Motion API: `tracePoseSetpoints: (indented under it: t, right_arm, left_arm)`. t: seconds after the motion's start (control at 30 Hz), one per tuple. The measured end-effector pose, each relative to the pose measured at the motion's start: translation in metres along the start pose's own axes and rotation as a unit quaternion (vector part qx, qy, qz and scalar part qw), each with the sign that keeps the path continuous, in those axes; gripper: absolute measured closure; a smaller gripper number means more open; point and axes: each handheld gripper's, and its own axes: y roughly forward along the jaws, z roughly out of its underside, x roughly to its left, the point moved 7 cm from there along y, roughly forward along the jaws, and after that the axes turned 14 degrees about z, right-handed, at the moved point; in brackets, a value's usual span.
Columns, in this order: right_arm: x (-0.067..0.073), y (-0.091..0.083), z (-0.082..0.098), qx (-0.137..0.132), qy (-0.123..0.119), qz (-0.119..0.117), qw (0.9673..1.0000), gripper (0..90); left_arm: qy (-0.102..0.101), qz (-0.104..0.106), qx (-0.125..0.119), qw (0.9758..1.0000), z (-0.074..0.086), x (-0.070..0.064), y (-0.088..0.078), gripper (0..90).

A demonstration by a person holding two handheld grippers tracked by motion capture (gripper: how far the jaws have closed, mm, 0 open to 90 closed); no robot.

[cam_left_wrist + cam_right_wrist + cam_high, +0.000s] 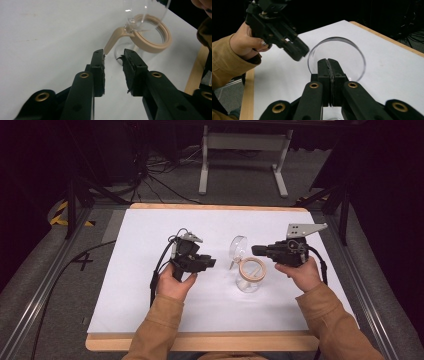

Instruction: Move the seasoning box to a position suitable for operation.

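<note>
- Standing right of centre, a glass jar (249, 279) is seen, its clear lid (238, 248) pinched by the right gripper (256, 250).
- Left gripper (212, 262) fingers are parted, nothing between.

We can read one mark only: a dark "4" (83, 261) on the grey floor (45, 285) left of the table (200, 342), seen in the high view. We find no other text, label, brand or number on anything in the three views.
</note>
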Motion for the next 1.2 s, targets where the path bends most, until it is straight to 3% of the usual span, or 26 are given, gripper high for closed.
tracePoseSetpoints:
  t: [0.2,0.3,0.57,0.67,0.8,0.97,1.07,1.2]
  right_arm:
    - [-0.024,-0.018,0.003,-0.007,0.023,0.035,0.9991,89.2]
    - [-0.035,-0.025,0.007,-0.008,0.035,0.055,0.9978,88.2]
    - [-0.066,-0.045,0.021,0.01,0.066,0.123,0.9902,87.5]
    - [-0.076,-0.05,0.028,0.018,0.078,0.143,0.9864,87.6]
    - [-0.083,-0.047,0.04,0.044,0.074,0.16,0.9833,88.0]
    - [-0.087,-0.034,0.057,0.078,0.08,0.161,0.9806,89.2]
    - [-0.087,-0.02,0.073,0.115,0.082,0.156,0.9776,89.5]
    - [-0.08,0.0,0.089,0.15,0.073,0.136,0.9764,89.6]
  left_arm:
    - [-0.004,-0.015,0.0,0.9999,0.018,0.007,-0.019,66.1]
    - [-0.021,-0.017,-0.002,0.9996,0.027,0.015,-0.028,63.4]
    - [-0.047,-0.039,-0.016,0.998,0.034,0.033,-0.051,59.4]
    - [-0.055,-0.049,-0.018,0.9971,0.035,0.038,-0.054,58.7]
    - [-0.061,-0.058,-0.007,0.9964,0.037,0.045,-0.051,57.2]
    - [-0.077,-0.073,0.009,0.9943,0.042,0.054,-0.048,56.9]
    - [-0.093,-0.083,0.011,0.9922,0.046,0.06,-0.049,56.9]
    - [-0.095,-0.084,0.011,0.9919,0.047,0.062,-0.051,56.9]
